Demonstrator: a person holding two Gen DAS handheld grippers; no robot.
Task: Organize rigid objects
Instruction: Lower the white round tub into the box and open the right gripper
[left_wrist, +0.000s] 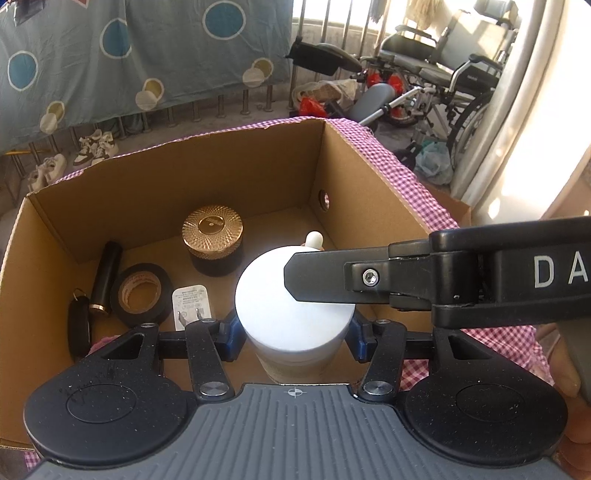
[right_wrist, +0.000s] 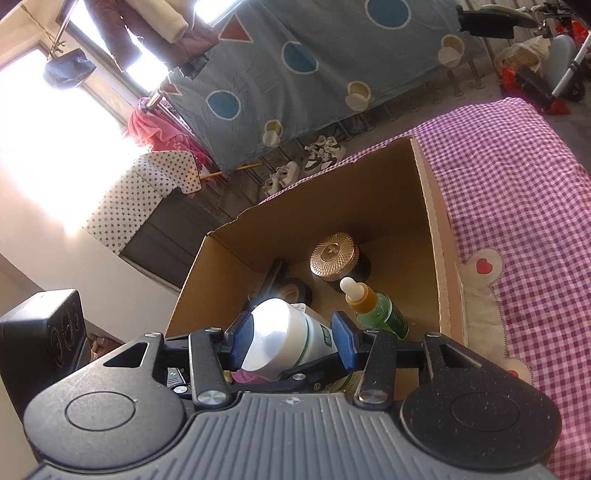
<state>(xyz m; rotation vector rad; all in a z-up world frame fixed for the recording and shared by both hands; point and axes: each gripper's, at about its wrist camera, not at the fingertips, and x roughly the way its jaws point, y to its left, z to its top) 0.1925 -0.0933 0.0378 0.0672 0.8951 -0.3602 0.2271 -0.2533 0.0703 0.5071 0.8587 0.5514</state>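
Over the cardboard box (left_wrist: 155, 192), the left gripper (left_wrist: 293, 338) pinched the white jar (left_wrist: 291, 306), and the right gripper (right_wrist: 295, 341) pinched that jar too.

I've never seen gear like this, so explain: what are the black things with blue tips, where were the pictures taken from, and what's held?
A person holds a gripping tool in each hand; each carries a camera looking along its two fingers. One picture is from the left tool, the other from the right tool. Below is a cardboard box on a pink checked cloth, holding a gold-lidded jar, black tape roll, black tube, white plug and dropper bottle. The left tool clamps a white-lidded bottle; it also sits between the right tool's pads, though whether they press is unclear.
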